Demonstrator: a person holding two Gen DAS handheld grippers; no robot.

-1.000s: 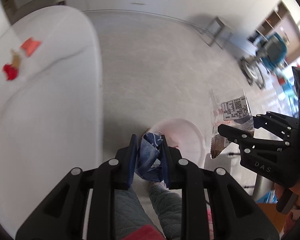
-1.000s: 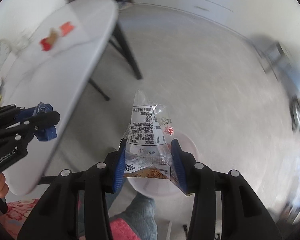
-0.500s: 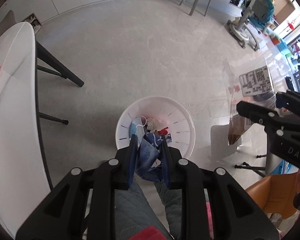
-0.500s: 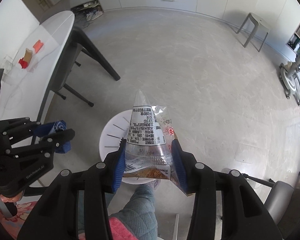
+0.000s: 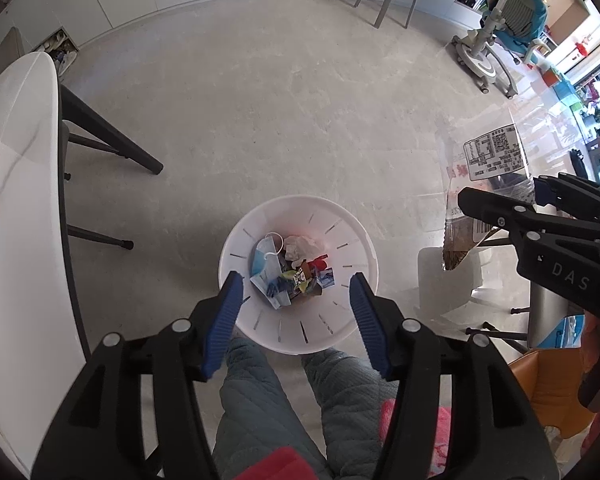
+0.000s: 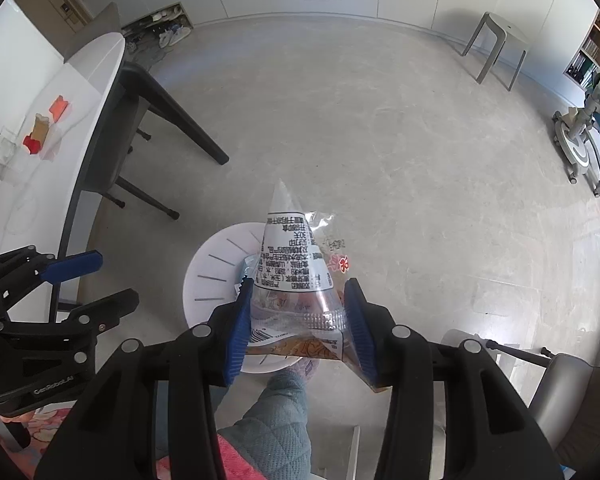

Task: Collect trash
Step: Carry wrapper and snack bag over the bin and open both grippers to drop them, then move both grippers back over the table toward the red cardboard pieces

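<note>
A white round trash bin (image 5: 352, 240) stands on the floor below me, with a face mask, tissue and several wrappers inside; a crumpled blue wrapper (image 5: 278, 288) lies among them. My left gripper (image 5: 296, 300) is open and empty, right above the bin. My right gripper (image 6: 300, 316) is shut on a clear plastic food bag (image 6: 290, 264) with a printed label, held above the bin's (image 6: 216, 264) right side. The bag (image 5: 488, 168) and the right gripper (image 5: 500, 208) also show at the right of the left wrist view. Red and orange scraps (image 6: 46, 124) lie on the white table (image 6: 40, 184).
The table's black legs (image 5: 112, 140) stand left of the bin. A grey stool (image 6: 496, 44) is at the far wall, a blue wheeled chair (image 5: 508, 28) at the far right, an orange chair (image 5: 548, 384) near right. The person's legs (image 5: 268, 400) are under the grippers.
My left gripper has swung from the table to over the bin, opened, and dropped the blue wrapper into it. My right gripper still holds the bag and has moved over the bin.
</note>
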